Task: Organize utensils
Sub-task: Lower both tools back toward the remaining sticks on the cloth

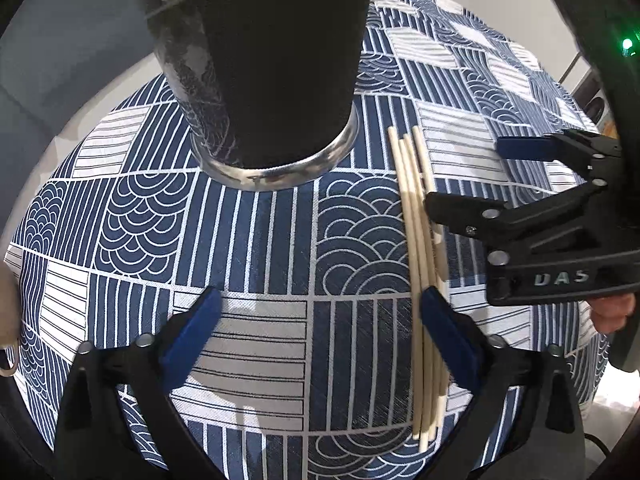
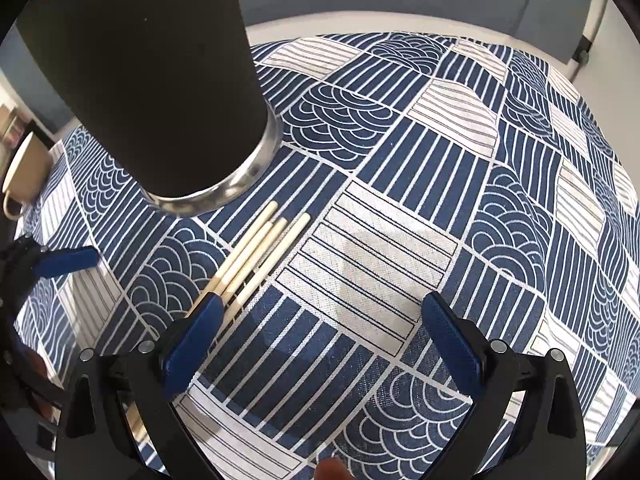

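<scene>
I see both grippers, left (image 1: 320, 336) and right (image 2: 320, 340), gaping and empty over the cloth (image 1: 260, 240); chopsticks (image 1: 420, 272) lie bundled beside the tumbler (image 1: 276, 80); a mug (image 2: 24, 168) sits well apart.

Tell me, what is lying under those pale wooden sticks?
The chopsticks lie flat on the blue-and-white patterned tablecloth, beside the tall black cup. Nothing else shows beneath them. Their near ends are covered by a blue-padded finger in both views.

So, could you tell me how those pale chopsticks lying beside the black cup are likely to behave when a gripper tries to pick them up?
The chopsticks look thin, round and smooth, so they would probably roll or scatter if nudged sideways. They seem stiff and light. Lying flat on the patterned tablecloth as a loose bundle, some may slip out of a pinch.
</scene>
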